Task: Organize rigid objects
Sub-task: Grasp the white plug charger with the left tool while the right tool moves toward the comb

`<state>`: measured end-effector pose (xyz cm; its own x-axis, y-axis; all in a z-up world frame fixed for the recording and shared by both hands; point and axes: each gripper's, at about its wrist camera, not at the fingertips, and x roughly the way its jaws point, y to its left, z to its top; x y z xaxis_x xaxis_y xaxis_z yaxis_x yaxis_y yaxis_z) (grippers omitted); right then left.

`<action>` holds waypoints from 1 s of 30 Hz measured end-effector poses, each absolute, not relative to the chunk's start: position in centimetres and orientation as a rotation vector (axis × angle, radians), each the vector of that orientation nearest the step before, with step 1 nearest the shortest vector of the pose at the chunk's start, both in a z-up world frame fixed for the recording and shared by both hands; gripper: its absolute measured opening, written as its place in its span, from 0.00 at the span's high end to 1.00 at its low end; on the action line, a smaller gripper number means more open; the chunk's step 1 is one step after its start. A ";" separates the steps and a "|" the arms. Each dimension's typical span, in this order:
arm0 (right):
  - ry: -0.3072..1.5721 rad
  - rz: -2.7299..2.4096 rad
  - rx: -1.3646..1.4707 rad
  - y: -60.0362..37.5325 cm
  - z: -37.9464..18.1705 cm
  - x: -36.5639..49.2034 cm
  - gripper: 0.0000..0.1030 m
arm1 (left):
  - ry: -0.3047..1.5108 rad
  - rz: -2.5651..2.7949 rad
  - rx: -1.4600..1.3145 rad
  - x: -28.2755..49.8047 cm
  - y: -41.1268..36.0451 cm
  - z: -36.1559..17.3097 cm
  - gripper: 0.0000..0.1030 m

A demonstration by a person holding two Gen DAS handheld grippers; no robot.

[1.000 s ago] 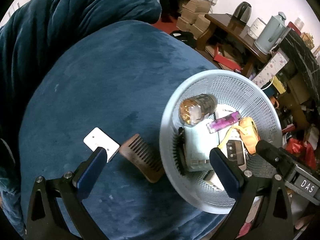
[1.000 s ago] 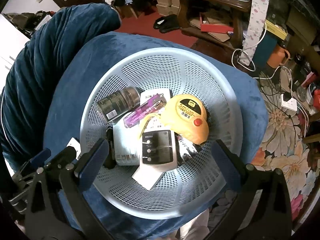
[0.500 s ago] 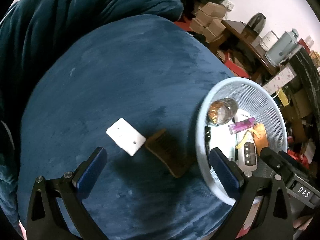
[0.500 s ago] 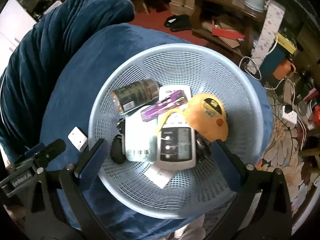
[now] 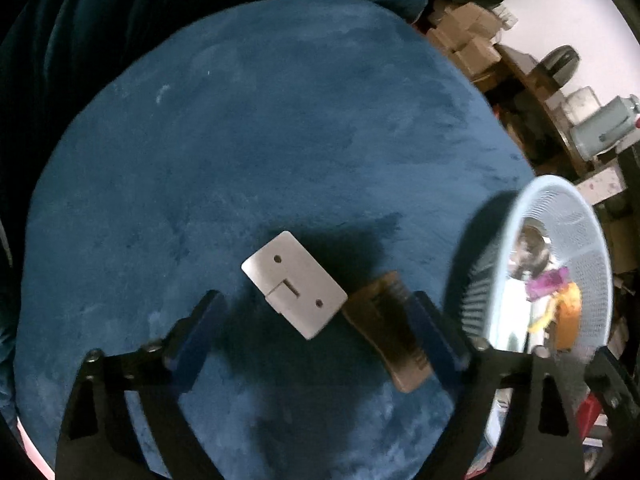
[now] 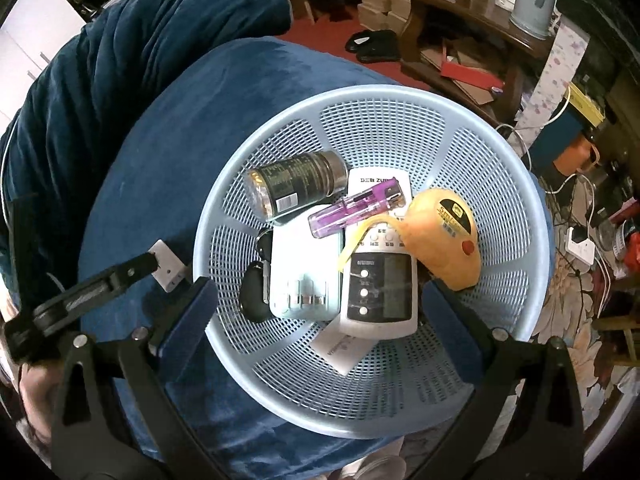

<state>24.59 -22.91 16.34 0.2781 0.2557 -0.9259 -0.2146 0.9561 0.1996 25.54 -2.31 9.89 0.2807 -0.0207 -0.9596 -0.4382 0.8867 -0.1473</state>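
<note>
Left gripper [image 5: 316, 320] is spread wide, holding nothing, over the white plate [image 5: 294, 290] on the blue cushion [image 5: 240, 140]; wooden comb [image 5: 390, 340] touches the plate's right corner. To do it well: centre on the plate, pinch its long edges, keep the right finger off the comb. Right gripper [image 6: 316, 304] is also spread and empty above the basket [image 6: 512, 184], which already holds jar [image 6: 296, 186], lighter [image 6: 356, 208], tape measure [image 6: 444, 236] and remote [image 6: 380, 292]. The basket rim near the comb crowds the right finger.
</note>
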 end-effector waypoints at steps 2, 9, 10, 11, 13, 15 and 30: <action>1.249 0.319 0.027 -22.7 16.3 24.6 0.00 | 1.281 0.294 -0.414 26.1 -2.4 9.1 0.18; 1.249 0.331 -0.013 -22.4 16.0 24.9 0.00 | 1.295 0.364 -0.377 27.9 -2.3 7.2 0.31; 1.249 0.331 -0.017 -22.4 15.9 24.9 0.00 | 1.296 0.379 -0.370 28.0 -2.2 7.0 0.32; 1.249 0.331 -0.021 -22.4 15.9 24.9 0.00 | 1.300 0.393 -0.366 28.1 -1.9 6.7 0.34; 1.250 0.331 -0.030 -22.5 15.8 24.9 0.00 | 1.307 0.405 -0.355 27.9 -1.6 6.4 0.45; 1.253 0.330 -0.036 -22.5 15.6 25.0 0.00 | 1.315 0.412 -0.355 27.5 -1.1 6.2 0.54; 1.260 0.361 -0.058 -21.4 15.3 24.7 0.00 | 1.332 0.349 -0.460 25.3 0.7 4.1 0.51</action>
